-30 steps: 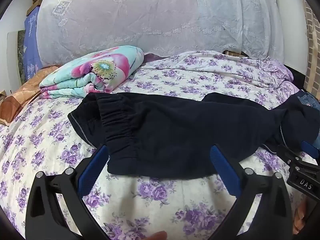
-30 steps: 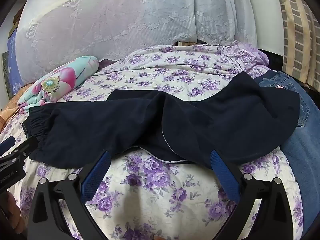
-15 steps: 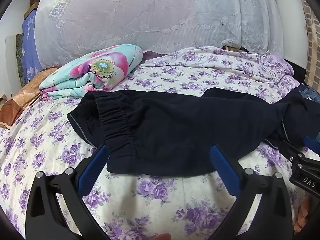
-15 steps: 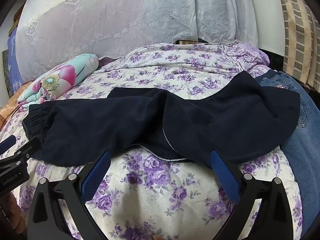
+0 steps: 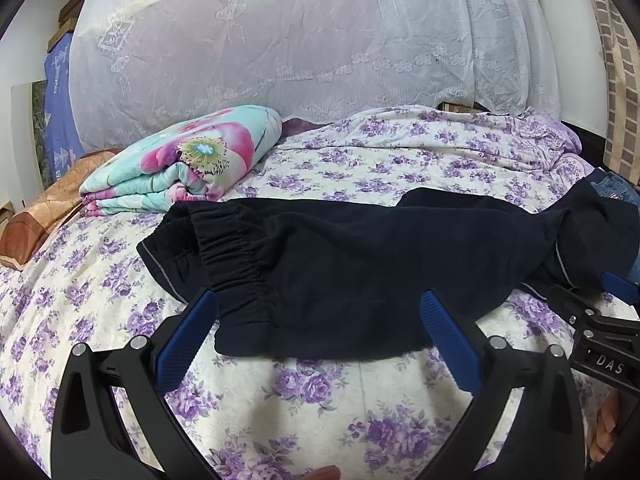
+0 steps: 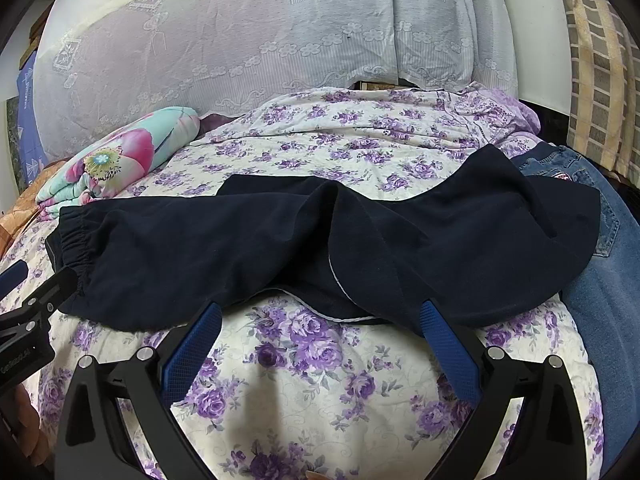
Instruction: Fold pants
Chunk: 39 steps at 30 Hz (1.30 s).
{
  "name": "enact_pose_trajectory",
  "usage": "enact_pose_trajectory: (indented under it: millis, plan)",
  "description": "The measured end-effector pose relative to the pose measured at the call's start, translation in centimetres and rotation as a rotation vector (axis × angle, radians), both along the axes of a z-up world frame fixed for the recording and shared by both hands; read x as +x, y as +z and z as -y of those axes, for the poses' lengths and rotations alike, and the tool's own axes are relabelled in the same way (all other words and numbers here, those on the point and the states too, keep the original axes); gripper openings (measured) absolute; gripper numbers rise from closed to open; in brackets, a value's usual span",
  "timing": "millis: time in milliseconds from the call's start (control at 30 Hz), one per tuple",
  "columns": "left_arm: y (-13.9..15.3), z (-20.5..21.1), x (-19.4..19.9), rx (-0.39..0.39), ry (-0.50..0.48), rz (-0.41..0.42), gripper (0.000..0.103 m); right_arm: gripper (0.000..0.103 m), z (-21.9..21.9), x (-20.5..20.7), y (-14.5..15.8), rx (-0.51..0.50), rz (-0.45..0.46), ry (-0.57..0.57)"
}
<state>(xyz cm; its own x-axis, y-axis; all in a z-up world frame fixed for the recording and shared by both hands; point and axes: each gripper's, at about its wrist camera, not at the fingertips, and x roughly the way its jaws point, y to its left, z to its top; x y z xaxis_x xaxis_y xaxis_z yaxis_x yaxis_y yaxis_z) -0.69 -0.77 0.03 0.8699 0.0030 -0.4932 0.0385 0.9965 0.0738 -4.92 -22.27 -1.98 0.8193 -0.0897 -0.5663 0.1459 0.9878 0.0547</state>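
Dark navy pants (image 5: pixel 360 264) lie across the flowered bed, their elastic waistband (image 5: pixel 232 256) at the left and the legs bunched to the right (image 6: pixel 460 248). My left gripper (image 5: pixel 316 320) stands open just short of the near hem by the waistband, nothing between its blue pads. My right gripper (image 6: pixel 320 328) is open too, in front of the crumpled leg part with its pale piping (image 6: pixel 340 292). Each view shows the other gripper at its edge: the right gripper (image 5: pixel 600 320) and the left gripper (image 6: pixel 28 300).
A folded floral quilt (image 5: pixel 188 164) lies at the back left. Blue jeans (image 6: pixel 600 280) lie at the right beside the pants. A lace-covered headboard (image 5: pixel 300 48) rises behind. The purple-flowered sheet (image 5: pixel 312 400) is bare in front of the grippers.
Both grippers have drawn back slightly and lifted a little; the pants look a bit farther away. The pants themselves have not moved.
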Motion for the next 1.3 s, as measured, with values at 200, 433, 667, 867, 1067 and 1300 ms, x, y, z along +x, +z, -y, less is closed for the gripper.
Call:
enact_pose_trajectory:
  millis: [200, 433, 667, 867, 1067, 1300]
  plan:
    - [0.05, -0.03, -0.06, 0.001, 0.0, -0.001, 0.099, 0.1, -0.05, 0.0, -0.06, -0.001, -0.001, 0.001]
    - [0.08, -0.04, 0.09, -0.002, 0.0, -0.008, 0.099, 0.1, -0.07, 0.01, -0.07, -0.002, -0.001, 0.0]
    - [0.01, -0.07, 0.09, -0.002, -0.004, -0.014, 0.099, 0.1, -0.01, 0.03, 0.04, -0.003, -0.002, 0.001]
    - [-0.05, -0.22, 0.11, -0.006, -0.005, -0.018, 0.099, 0.1, -0.01, 0.06, 0.03, -0.005, -0.002, 0.001]
    - [-0.21, -0.19, 0.13, -0.012, -0.01, -0.026, 0.099, 0.1, -0.05, 0.2, 0.1, -0.003, -0.005, 0.0]
    - [-0.49, -0.04, 0.42, -0.017, -0.021, -0.048, 0.099, 0.1, -0.23, 0.31, -0.27, -0.026, -0.024, -0.016]
